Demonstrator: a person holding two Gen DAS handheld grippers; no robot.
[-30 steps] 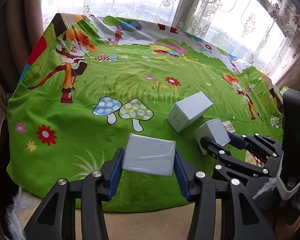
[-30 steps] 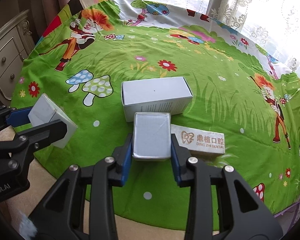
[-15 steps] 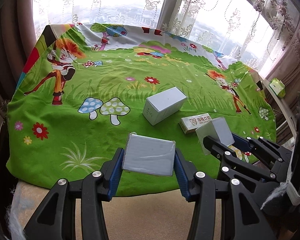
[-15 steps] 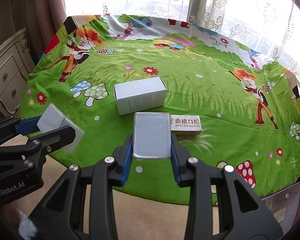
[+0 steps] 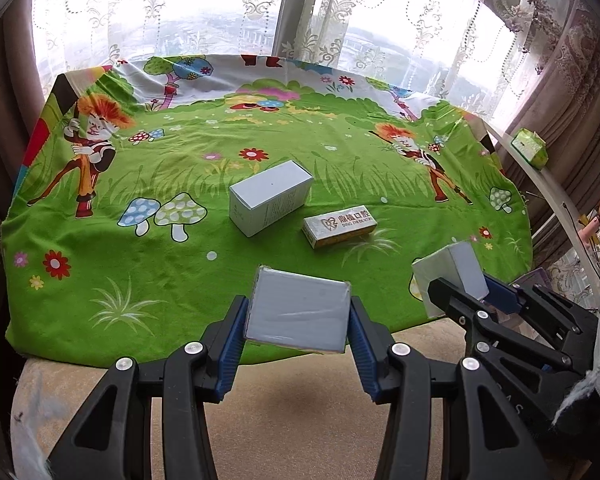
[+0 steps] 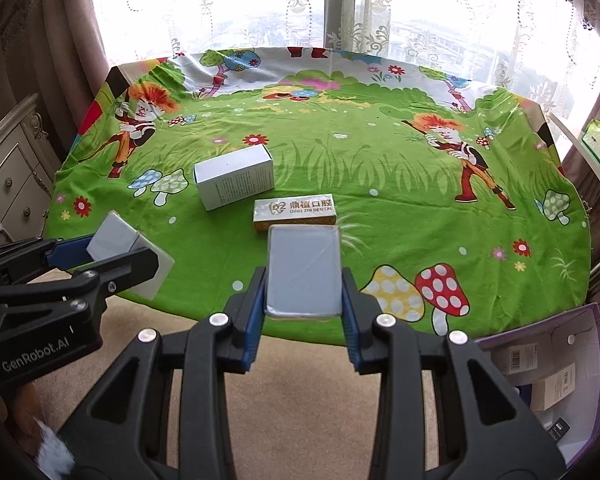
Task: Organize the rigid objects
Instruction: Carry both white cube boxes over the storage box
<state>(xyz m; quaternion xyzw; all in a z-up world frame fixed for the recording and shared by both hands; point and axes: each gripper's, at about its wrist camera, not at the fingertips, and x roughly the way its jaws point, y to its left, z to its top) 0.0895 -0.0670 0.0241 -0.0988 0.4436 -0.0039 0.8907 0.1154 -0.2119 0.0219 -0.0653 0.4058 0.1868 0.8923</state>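
**Both grippers loaded, two boxes on the cloth**

Left gripper [image 5: 298, 318]: blue pads clamped on the short sides of a wide grey box [image 5: 298, 312], held at lower centre of the left wrist view, over the near edge of the surface [image 5: 100, 280]. Box sits slightly tilted between the pads.

Right gripper [image 6: 304, 276]: pads clamped on the long sides of a narrow grey box [image 6: 303, 270], lower centre of the right wrist view, its far end overlapping the near edge of the dental box in the picture. The same gripper shows at right of the left wrist view, box end poking up past the fingers.

On the green cartoon cloth [image 5: 340, 152] covering the surface: a large white carton [image 5: 268, 202] lying on its side at centre, and a small dental box [image 5: 340, 226] with printed lettering just to its lower right, apart from it.

Lower right corner of the right wrist view: an open purple-edged bin [image 6: 548, 376] with packages inside, on the floor.

Lace curtains [image 6: 260, 4] across the top.
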